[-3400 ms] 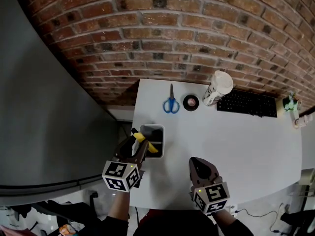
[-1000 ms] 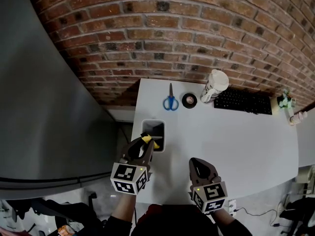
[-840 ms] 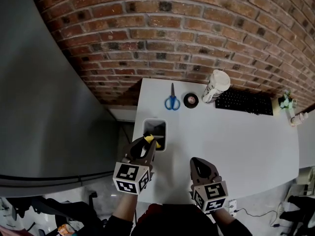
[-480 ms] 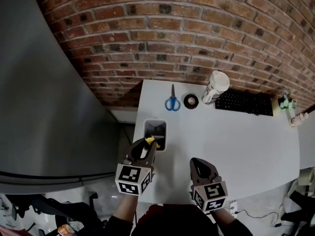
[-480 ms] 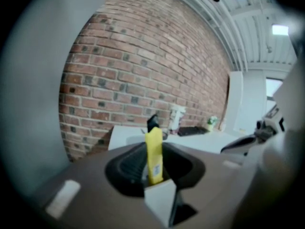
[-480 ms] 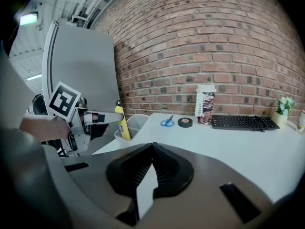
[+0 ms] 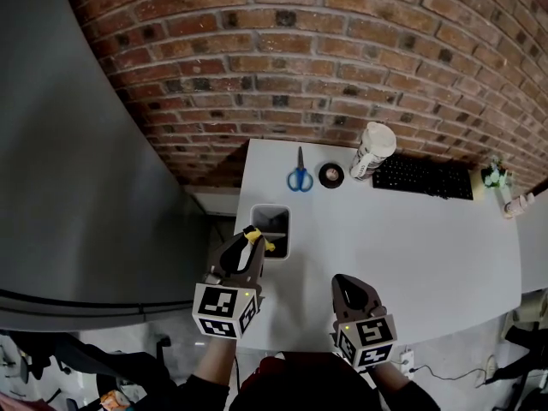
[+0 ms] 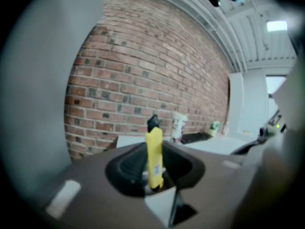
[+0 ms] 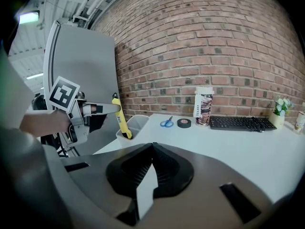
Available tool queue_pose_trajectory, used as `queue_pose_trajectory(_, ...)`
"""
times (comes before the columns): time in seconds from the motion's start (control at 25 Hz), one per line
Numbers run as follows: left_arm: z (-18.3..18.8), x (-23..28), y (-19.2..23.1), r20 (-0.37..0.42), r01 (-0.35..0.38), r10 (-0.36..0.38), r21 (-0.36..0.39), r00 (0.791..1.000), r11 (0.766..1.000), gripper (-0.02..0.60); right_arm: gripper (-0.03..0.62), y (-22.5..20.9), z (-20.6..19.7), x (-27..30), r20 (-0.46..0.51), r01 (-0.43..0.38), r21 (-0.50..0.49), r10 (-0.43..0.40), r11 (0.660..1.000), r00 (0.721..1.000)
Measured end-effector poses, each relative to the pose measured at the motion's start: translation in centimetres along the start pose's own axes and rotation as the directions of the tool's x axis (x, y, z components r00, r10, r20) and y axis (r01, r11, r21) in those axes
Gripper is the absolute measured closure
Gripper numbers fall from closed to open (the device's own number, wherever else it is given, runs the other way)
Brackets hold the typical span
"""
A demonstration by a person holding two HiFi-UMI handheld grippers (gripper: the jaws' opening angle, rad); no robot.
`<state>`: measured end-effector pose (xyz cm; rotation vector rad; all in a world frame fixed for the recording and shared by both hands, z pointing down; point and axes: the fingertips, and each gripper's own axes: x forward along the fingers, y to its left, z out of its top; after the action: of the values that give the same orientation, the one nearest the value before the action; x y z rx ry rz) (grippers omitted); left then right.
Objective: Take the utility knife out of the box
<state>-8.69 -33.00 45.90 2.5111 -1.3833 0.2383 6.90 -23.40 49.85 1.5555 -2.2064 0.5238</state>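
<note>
Since a second ago, the left hand-held gripper [image 7: 248,238] has come up a little at the near left corner of the tabletop [image 7: 411,247], and it brings the yellow utility knife [image 8: 153,156] up with it. For the task this means the extraction is under way and, in our judgement, close to finished. In the right gripper view the knife's lower end is still level with the rim of the pale box [image 7: 286,234], and we cannot tell whether it has fully cleared the opening. A bit more lift, then a move sideways, should get it free. The left hand-held gripper's jaws are pinched on the knife's lower body, held apart only by the knife between them. The knife stands nearly upright across them, with its black end on top. That gripper points forward toward the brick wall and only slightly downward, just in front of the box, with the person's hand behind the marker cube. The right hand-held gripper [image 7: 342,281] sits well apart to the right over the near edge of the tabletop, angled forward and down, its jaws together and holding nothing.
</note>
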Motion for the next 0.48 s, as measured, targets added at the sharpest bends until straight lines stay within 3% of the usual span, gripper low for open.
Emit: queue_pose_trajectory(0.48,2.8,-4.2,0.8,0.09,-0.043,0.044,-0.014,0.995,0.999,0.483,0.586,2.0,0.5,-1.4,0.04,-0.013,-0.022,0.014,1.0,0.999)
